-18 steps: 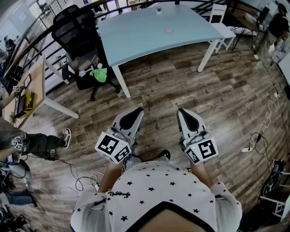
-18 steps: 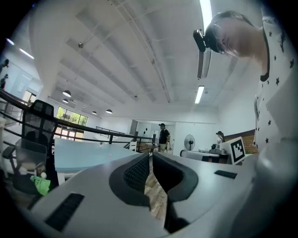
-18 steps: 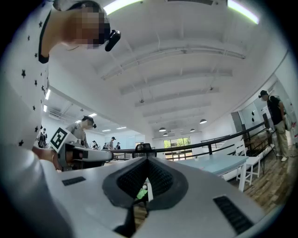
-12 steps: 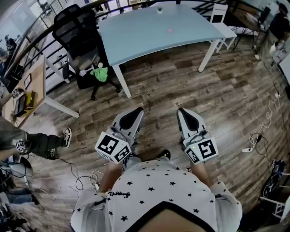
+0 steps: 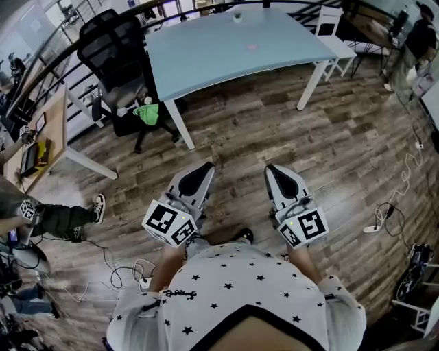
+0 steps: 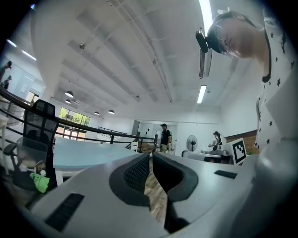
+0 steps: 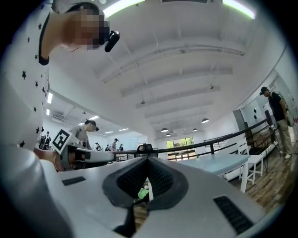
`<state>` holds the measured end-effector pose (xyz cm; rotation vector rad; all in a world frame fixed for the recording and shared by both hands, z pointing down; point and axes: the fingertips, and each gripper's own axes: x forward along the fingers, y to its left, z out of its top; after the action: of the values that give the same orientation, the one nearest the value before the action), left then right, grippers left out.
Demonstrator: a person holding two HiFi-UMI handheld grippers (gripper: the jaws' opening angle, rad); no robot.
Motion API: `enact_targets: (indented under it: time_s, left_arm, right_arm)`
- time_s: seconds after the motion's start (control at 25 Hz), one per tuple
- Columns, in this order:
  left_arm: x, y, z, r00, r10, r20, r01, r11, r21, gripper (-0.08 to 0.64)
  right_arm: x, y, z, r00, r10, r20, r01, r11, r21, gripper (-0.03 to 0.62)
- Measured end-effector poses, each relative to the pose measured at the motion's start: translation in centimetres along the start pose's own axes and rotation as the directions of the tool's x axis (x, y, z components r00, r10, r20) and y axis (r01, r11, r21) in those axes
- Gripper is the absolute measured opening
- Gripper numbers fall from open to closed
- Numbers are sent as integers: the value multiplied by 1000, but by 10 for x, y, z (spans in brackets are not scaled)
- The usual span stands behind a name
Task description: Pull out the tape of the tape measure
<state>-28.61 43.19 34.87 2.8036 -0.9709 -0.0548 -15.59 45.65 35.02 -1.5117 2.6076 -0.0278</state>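
A tiny pink thing (image 5: 252, 47), too small to identify, lies on the pale-blue table (image 5: 206, 62).

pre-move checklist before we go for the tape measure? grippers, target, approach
1. Left gripper empty: ok, jaws together, nothing between them.
2. Right gripper empty: ok, jaws together, nothing between them.
3. Jaws open for a grasp: not ok, both are shut.
4. Tape measure located: cannot tell. The blue table carries a pink item and a small object at its far edge, both too small to identify.
5. Grippers at the table: not ok, both are over the wooden floor, short of the table's near edge.
6. Obstacles: ok, the office chair is off to the table's left.
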Motion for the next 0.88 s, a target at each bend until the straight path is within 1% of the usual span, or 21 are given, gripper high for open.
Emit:
enact_targets:
  time_s: [0.32,0.52,0.88]
  left_arm:
    - [23,-25,-6,1000,-3,3,3,1000,-15,44]
    - [32,-31,-8,1000,7,-6,-7,1000,-20,44]
    - [57,-40,-11,999,-34,-23,34,999,-23,44]
  right_arm:
    - [-22,-25,2,1000,1,-9,-1,1000,-4,-3]
    - [-32,-36,0,1000,-4,-8,4,1000,13,-3]
    - [-40,-56,-5,999,-32,-21,33,999,37,-3]
